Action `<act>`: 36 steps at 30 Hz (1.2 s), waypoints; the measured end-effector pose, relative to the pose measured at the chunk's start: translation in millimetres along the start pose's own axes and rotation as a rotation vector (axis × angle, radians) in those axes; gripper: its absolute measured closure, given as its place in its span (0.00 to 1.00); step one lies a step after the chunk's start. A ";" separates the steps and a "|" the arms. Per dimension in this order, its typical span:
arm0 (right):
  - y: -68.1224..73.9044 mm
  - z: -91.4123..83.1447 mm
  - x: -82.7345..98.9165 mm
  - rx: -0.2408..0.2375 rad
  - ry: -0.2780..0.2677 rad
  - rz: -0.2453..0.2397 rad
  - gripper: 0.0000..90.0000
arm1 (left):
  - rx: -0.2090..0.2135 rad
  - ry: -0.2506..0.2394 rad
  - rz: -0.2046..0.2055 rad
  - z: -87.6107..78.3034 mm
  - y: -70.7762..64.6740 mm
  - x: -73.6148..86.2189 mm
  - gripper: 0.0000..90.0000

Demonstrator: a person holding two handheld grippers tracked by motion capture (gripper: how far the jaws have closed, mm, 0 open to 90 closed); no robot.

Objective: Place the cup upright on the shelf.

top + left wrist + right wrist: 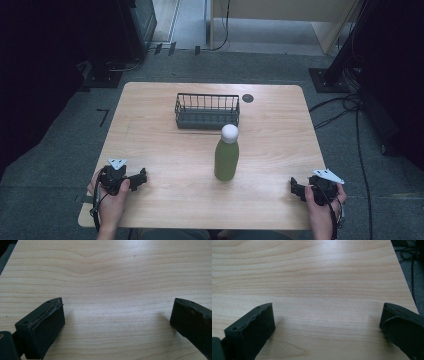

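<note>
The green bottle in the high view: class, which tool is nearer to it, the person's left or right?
Right, narrowly. The right tool sits at the table's near right edge; the left tool sits near-left, slightly farther from the green bottle. Both are open.

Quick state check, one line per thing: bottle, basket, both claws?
Green bottle with round white cap: upright, capped, standing on the wooden table in front of the basket.
Dark wire basket: upright, looks empty.
Left claw: open, nothing between the jaws, low over the table.
Right claw: open, nothing between the jaws, low over the table.
</note>
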State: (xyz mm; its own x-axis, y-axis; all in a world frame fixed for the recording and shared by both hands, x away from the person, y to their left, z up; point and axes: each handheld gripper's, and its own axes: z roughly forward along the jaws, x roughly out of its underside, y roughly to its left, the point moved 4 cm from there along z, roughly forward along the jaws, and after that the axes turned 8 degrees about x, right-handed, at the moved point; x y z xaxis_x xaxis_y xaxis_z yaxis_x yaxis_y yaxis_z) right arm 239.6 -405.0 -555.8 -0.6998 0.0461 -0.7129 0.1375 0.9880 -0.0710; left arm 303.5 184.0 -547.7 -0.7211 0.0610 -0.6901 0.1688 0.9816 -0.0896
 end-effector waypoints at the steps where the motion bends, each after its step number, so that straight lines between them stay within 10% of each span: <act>1: 0.0 0.0 0.0 0.000 0.000 -0.001 0.00 | 0.000 0.000 0.000 0.0 0.0 0.0 0.00; 12: 2.4 -2.1 0.4 0.036 -0.013 0.004 0.00 | -0.006 -0.003 -0.005 1.4 -0.7 -1.4 0.00; 36: 82.2 -48.5 -34.5 -0.168 -0.135 -0.107 0.00 | -0.004 -0.001 -0.004 1.3 -0.7 -1.3 0.00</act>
State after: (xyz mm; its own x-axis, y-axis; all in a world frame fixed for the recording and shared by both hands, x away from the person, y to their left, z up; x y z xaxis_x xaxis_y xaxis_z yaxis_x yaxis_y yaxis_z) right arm 241.0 -318.2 -503.2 -0.6023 -0.0696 -0.7952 -0.0594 0.9973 -0.0424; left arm 305.2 183.0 -547.6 -0.7210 0.0568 -0.6906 0.1629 0.9826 -0.0893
